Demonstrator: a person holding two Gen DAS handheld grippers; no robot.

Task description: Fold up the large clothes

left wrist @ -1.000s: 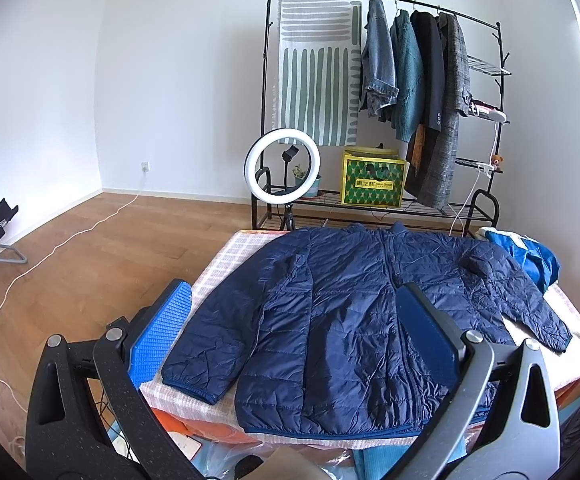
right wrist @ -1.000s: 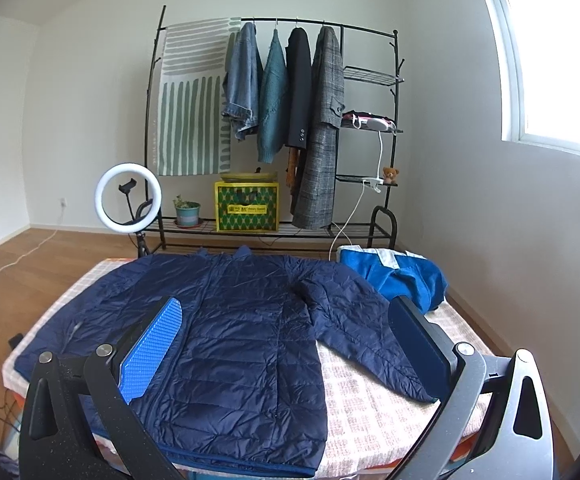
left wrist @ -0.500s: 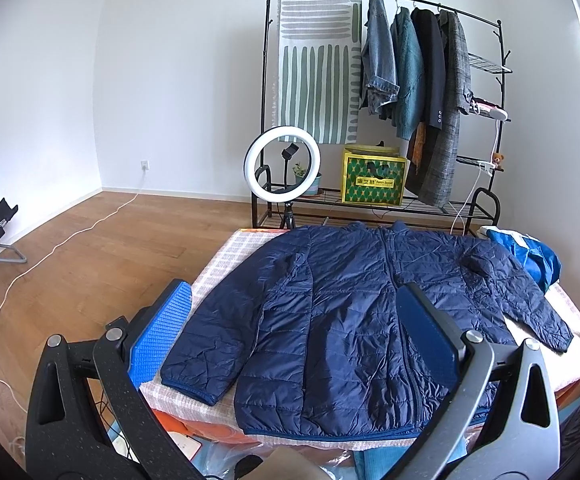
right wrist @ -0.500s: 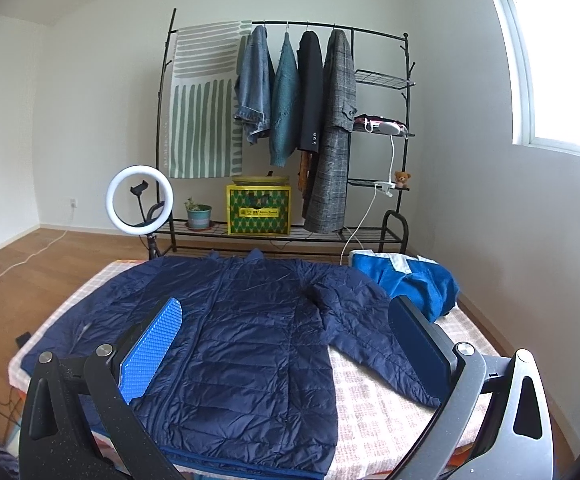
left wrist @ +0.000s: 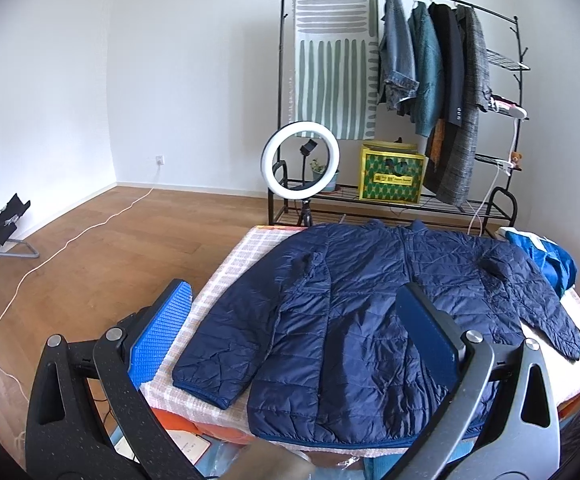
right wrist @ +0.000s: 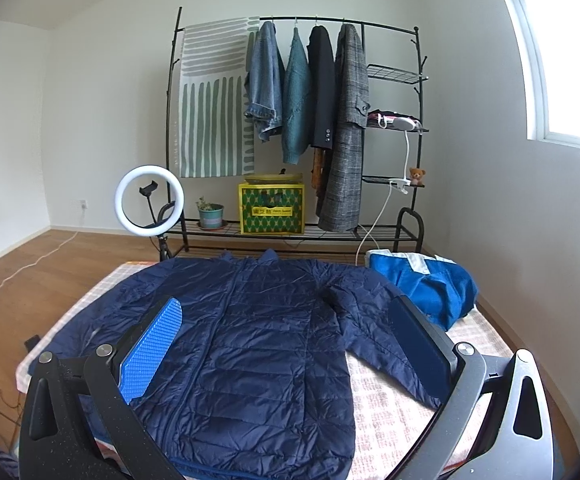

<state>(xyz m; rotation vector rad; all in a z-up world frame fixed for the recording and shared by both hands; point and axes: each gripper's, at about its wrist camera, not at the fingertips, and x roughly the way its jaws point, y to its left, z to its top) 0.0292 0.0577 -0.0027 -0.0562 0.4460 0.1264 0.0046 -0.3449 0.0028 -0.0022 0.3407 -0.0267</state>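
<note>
Jacket (left wrist: 370,312): spread flat on the table (left wrist: 225,276), sleeves out to both sides.
Second garment (right wrist: 426,288): bunched at the table's far right corner, beside one sleeve.
Ring light (left wrist: 301,160): behind the table.
Clothes rack (right wrist: 302,120): against the back wall.

The quilted jacket (right wrist: 249,344) is navy, on a pink-and-white checked cloth (right wrist: 394,412). At two o'clock lies a bright blue garment (right wrist: 430,288). The box (right wrist: 271,208) is yellow with a green pattern.
</note>
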